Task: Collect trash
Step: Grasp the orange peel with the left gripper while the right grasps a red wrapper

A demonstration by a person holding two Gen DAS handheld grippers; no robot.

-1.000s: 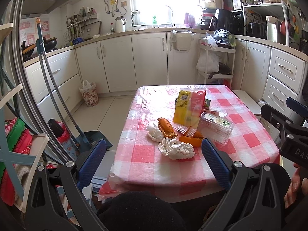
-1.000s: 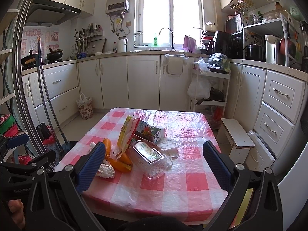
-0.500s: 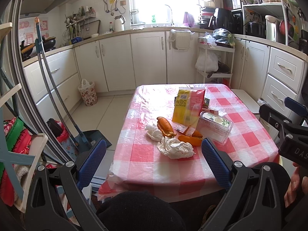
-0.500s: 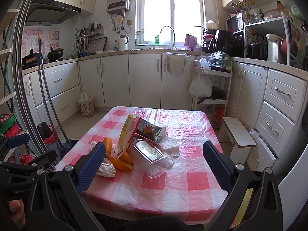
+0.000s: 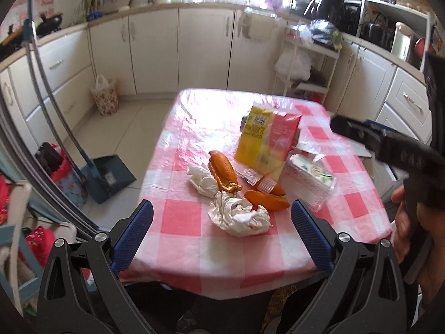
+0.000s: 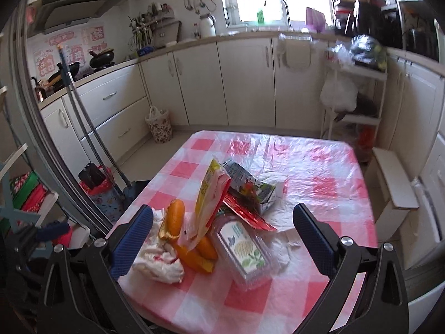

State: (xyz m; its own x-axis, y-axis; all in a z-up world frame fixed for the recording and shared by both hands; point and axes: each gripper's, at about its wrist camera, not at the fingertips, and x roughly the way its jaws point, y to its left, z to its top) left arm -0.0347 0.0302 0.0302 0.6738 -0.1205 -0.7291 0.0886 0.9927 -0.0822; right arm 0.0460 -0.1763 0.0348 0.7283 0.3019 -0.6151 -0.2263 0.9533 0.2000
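Left wrist view, hidden parts: left tongs (image 5: 222,222) spread wide with nothing between them, over the near edge of the surface (image 5: 180,222); an orange peel (image 5: 265,199) is partly covered by the crumpled white tissue (image 5: 240,217) and by the yellow-and-red snack bag (image 5: 267,139); the right tongs are cut off by the frame edge, only a dark blurred body and a hand (image 5: 411,222) around it show.
Left wrist view, trash: a second orange peel (image 5: 222,168) lies beside a smaller tissue (image 5: 201,179); small sachets (image 5: 251,176) sit at the foot of the bag.
Left wrist view, containers: clear plastic box (image 5: 311,179) lies right of the bag, contents hard to make out; a dustpan (image 5: 109,176) stands on the floor to the left.
Right wrist view, hidden parts: right tongs (image 6: 222,236) held wide apart, empty, above the pile; the background is motion-blurred.
Right wrist view, containers: the lidded clear box (image 6: 244,250) carries a printed label; a crushed carton (image 6: 250,186) leans behind the bag (image 6: 210,192), its lower half hidden by red wrappers (image 6: 250,217).
Right wrist view, trash: peels (image 6: 175,217) and tissue (image 6: 161,258) lie near the left fingertip (image 6: 133,239).
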